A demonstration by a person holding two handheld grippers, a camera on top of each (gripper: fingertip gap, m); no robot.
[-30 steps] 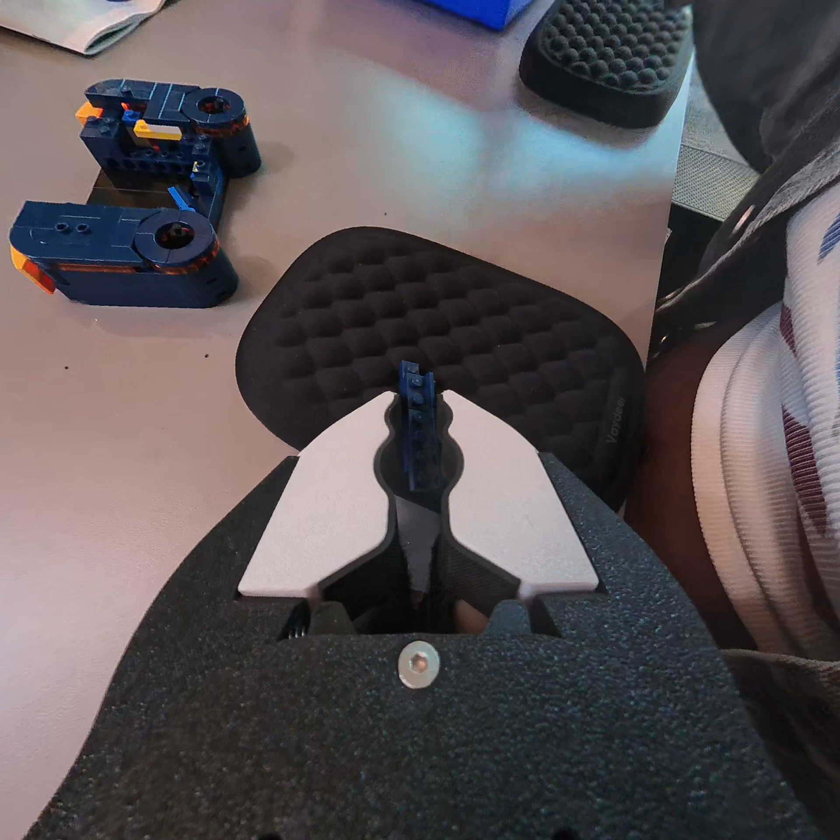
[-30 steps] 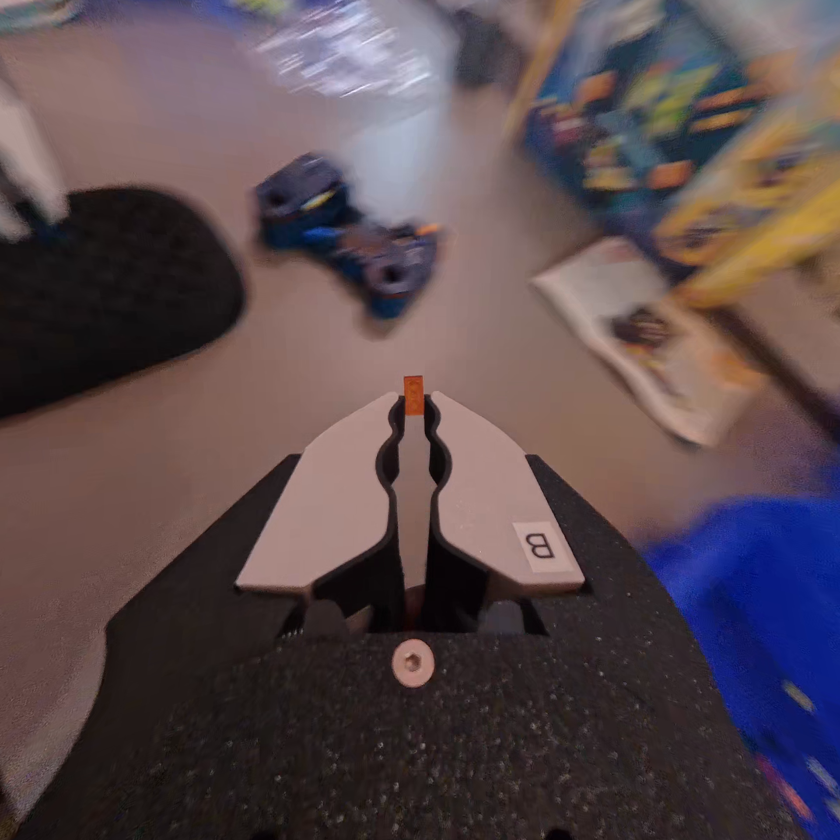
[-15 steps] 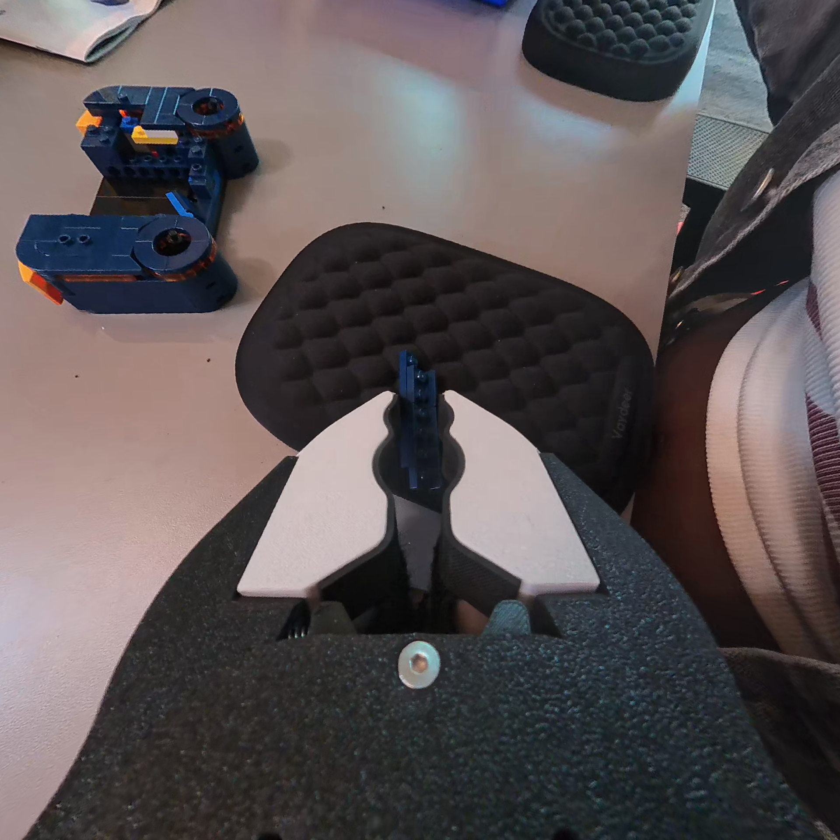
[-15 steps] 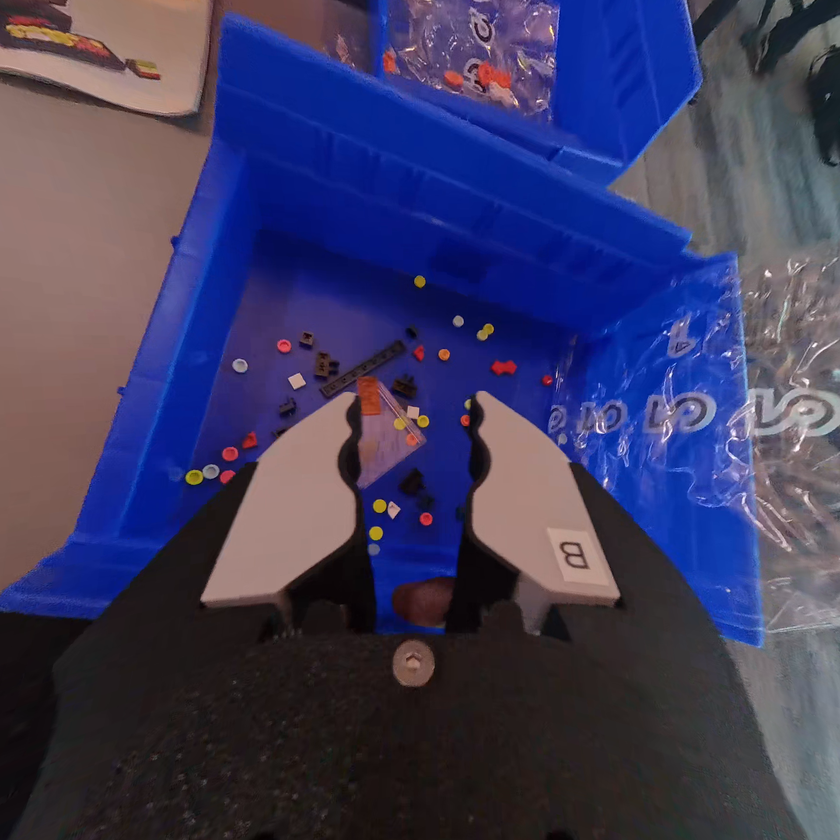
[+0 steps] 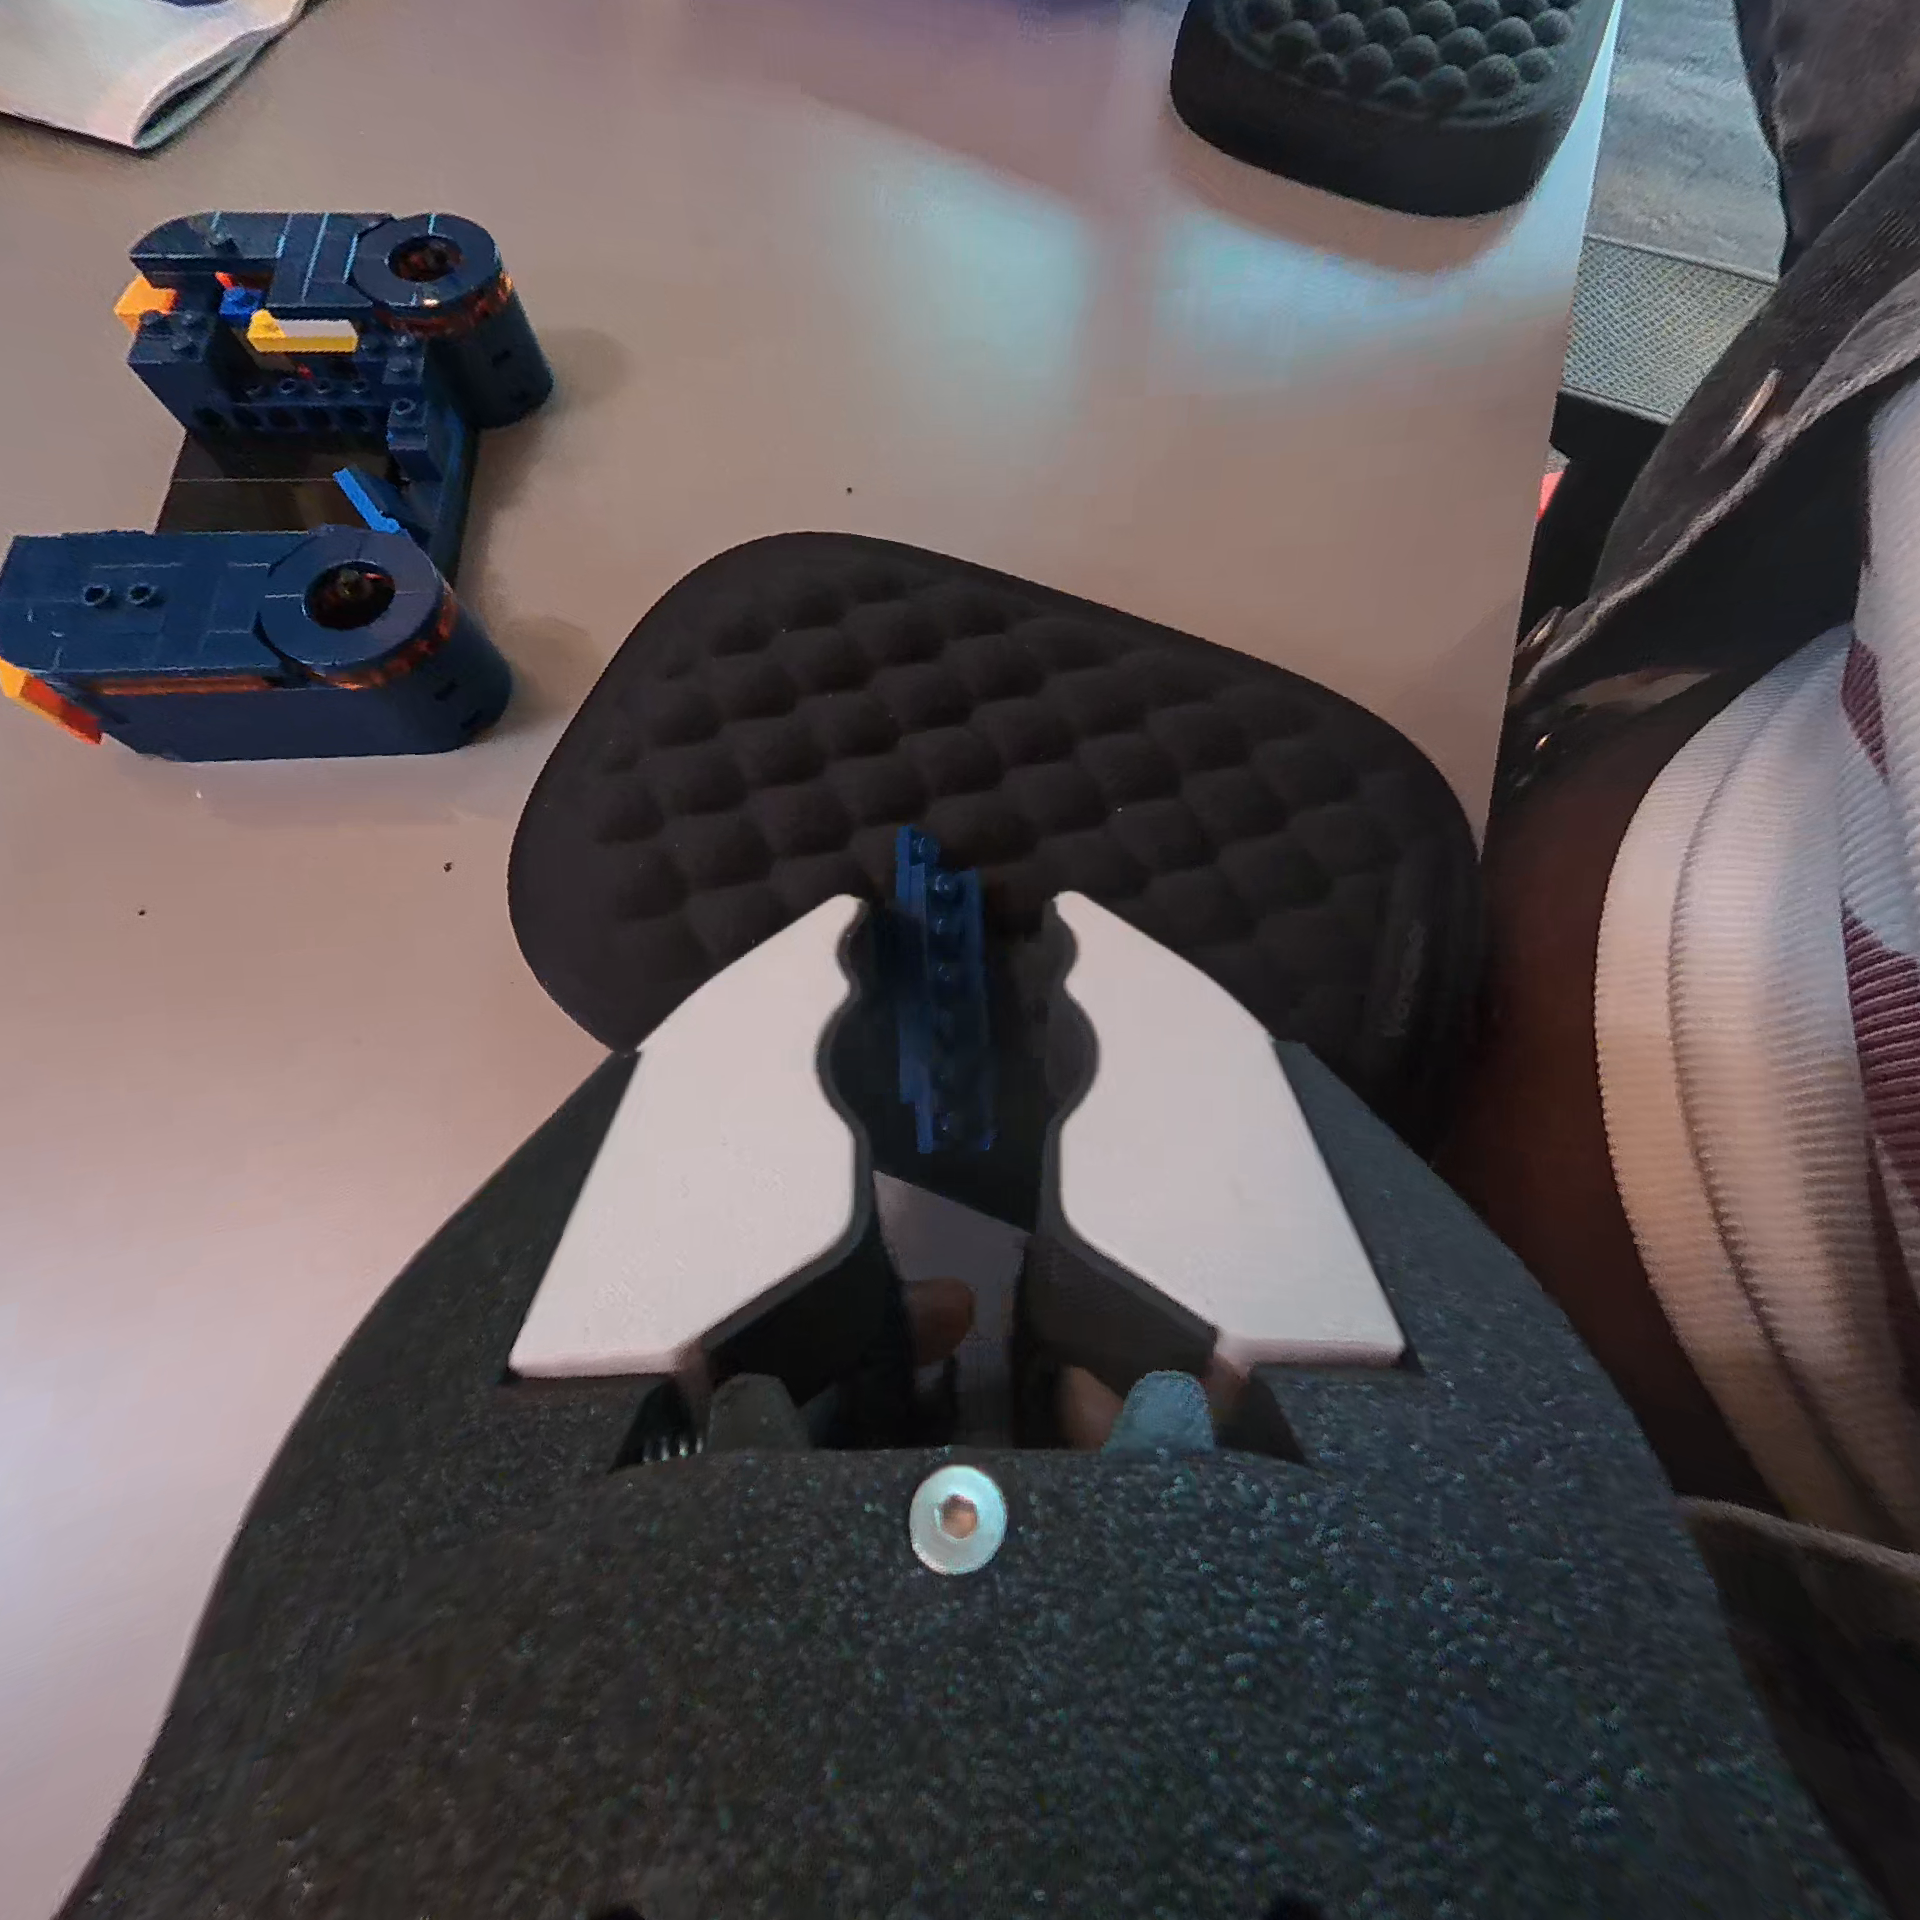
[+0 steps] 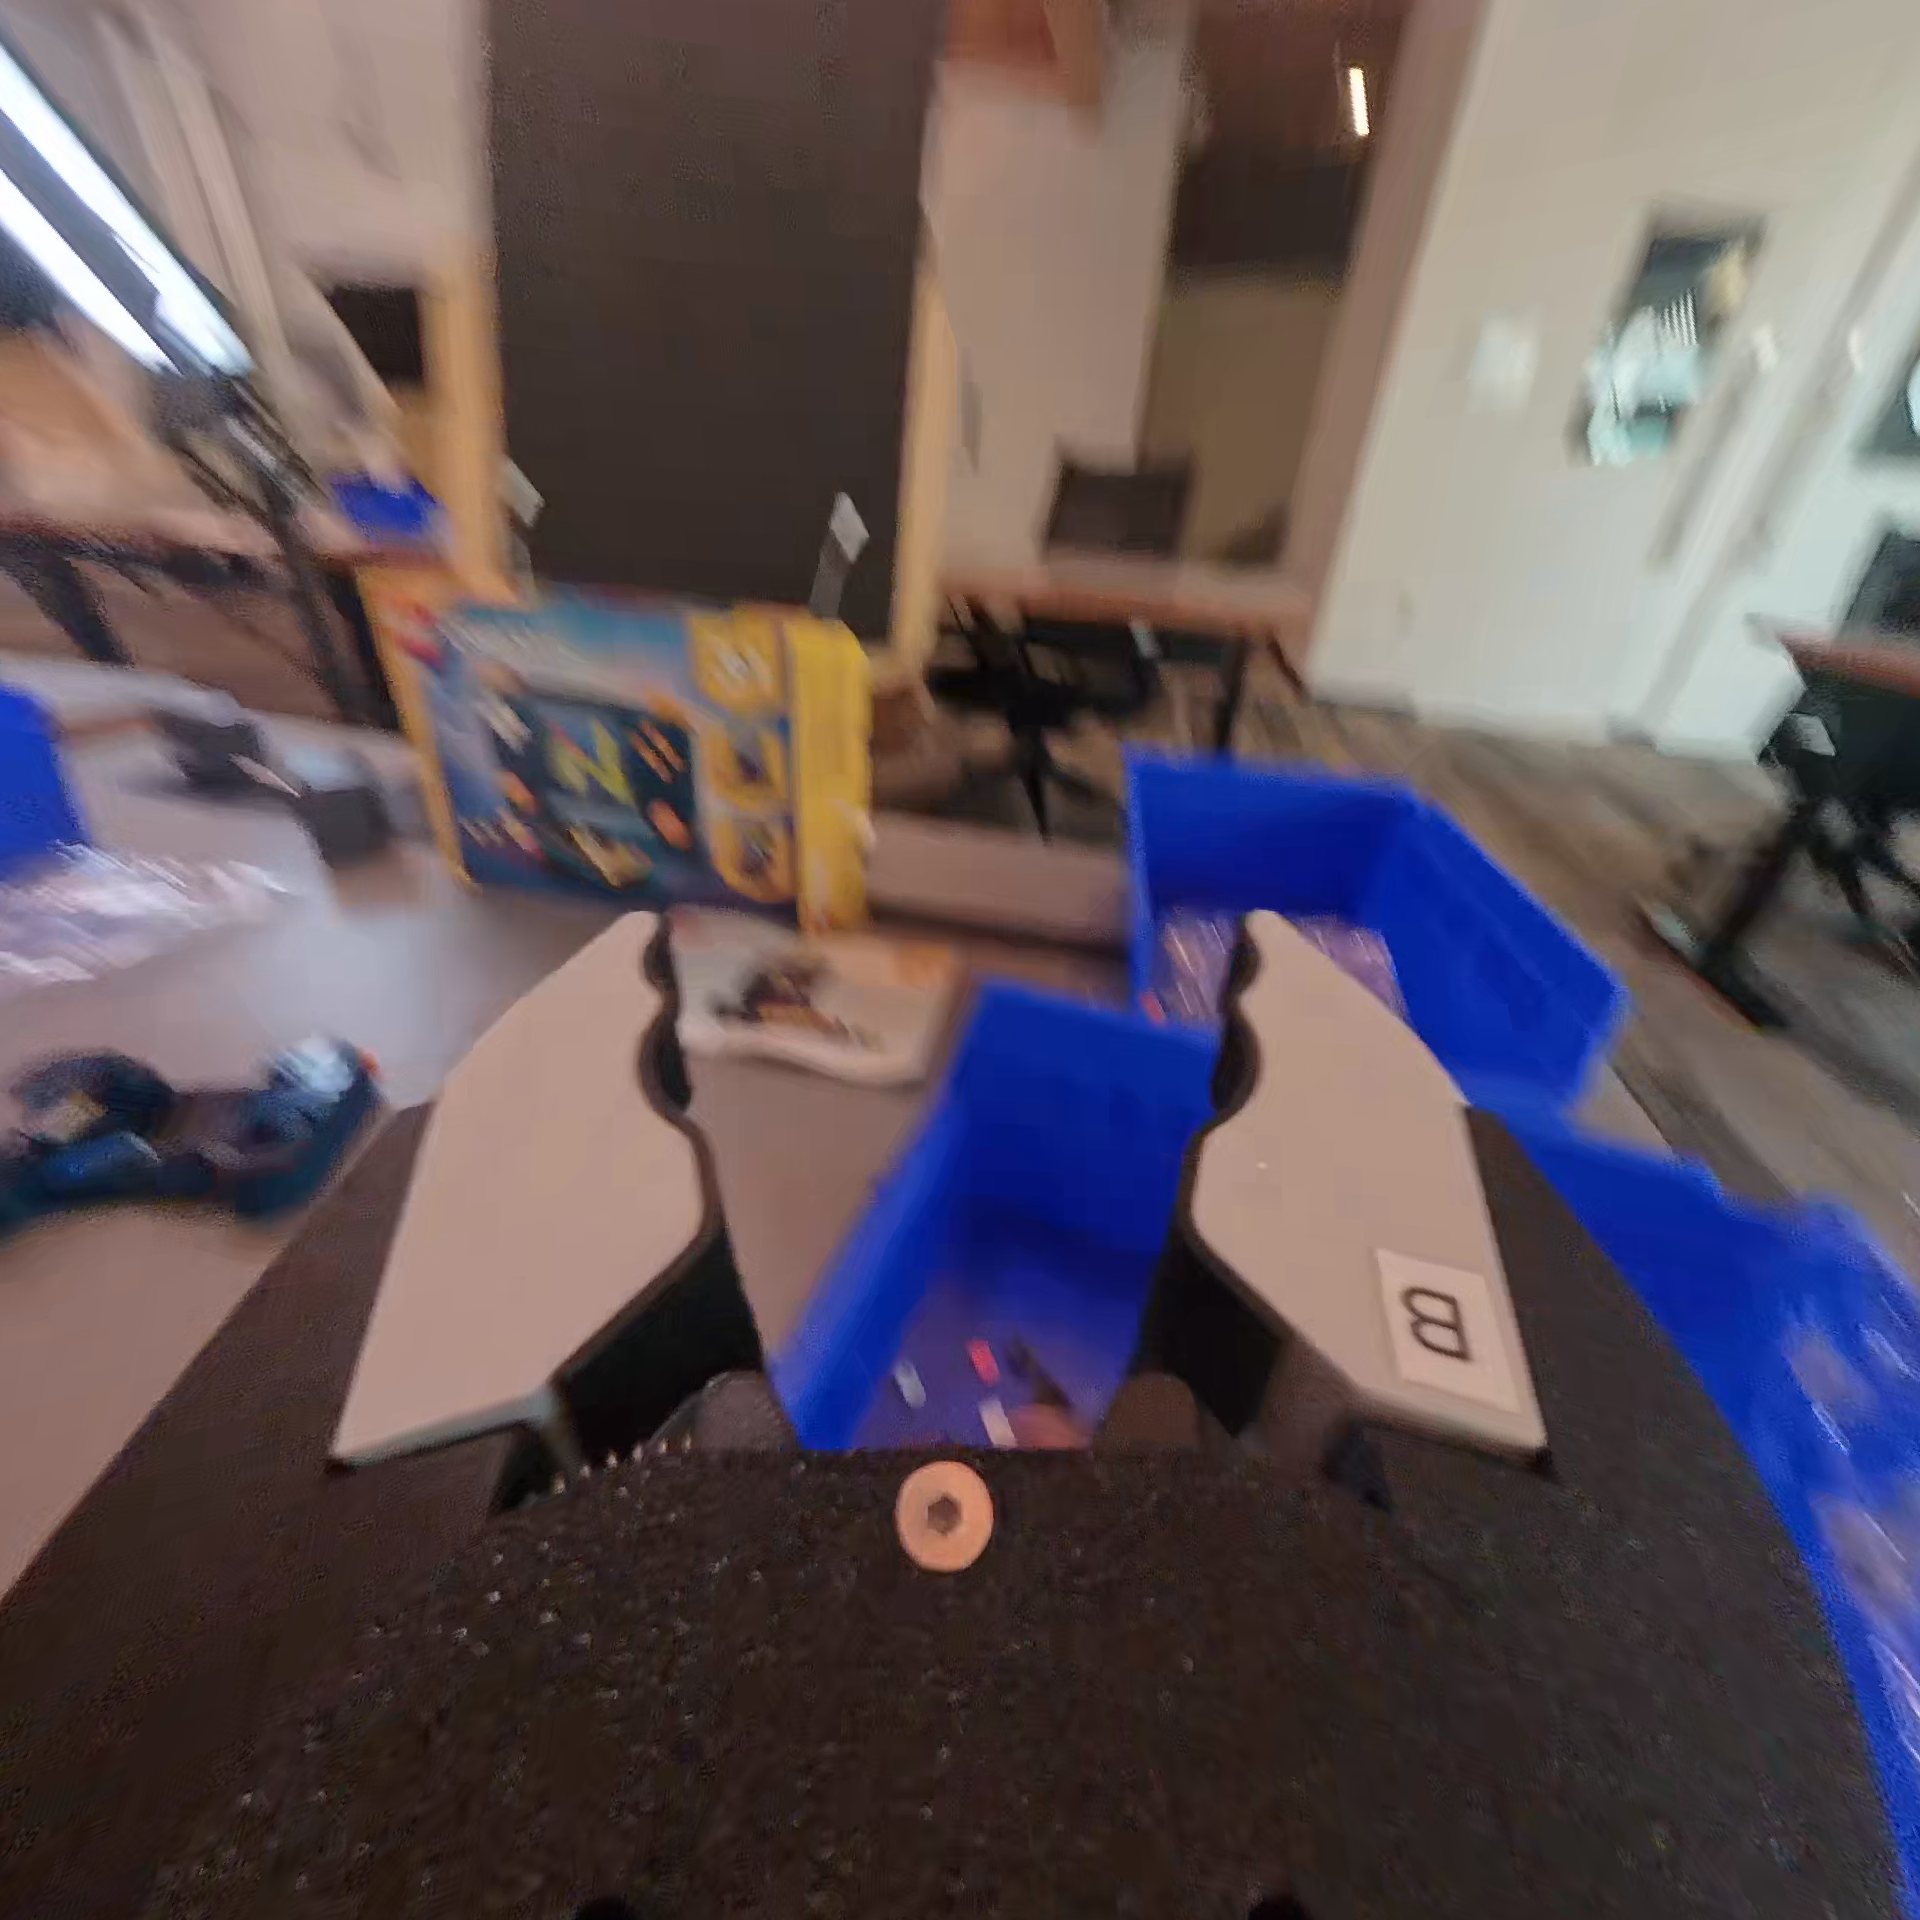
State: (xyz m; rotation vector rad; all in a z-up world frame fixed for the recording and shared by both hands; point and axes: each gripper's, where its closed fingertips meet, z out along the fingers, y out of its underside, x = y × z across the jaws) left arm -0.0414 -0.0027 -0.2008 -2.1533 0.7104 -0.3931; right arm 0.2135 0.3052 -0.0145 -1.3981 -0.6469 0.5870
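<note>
Left wrist view sharp with table glare; right wrist view motion-blurred.

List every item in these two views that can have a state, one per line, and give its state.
Left gripper: part open, with a dark blue studded brick plate on edge between its fingers.
Right gripper: wide open, empty.
Dark blue brick model: partly built, resting on the table.
Near blue plastic bin: open-topped, small loose pieces inside.
Black dimpled foam pad: flat on the table.

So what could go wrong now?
The left gripper jaws look wider than the blue plate, so it may topple onto the black pad. The right gripper is open and its view is blurred, so it seems fast. It could bump the blue bin.
</note>
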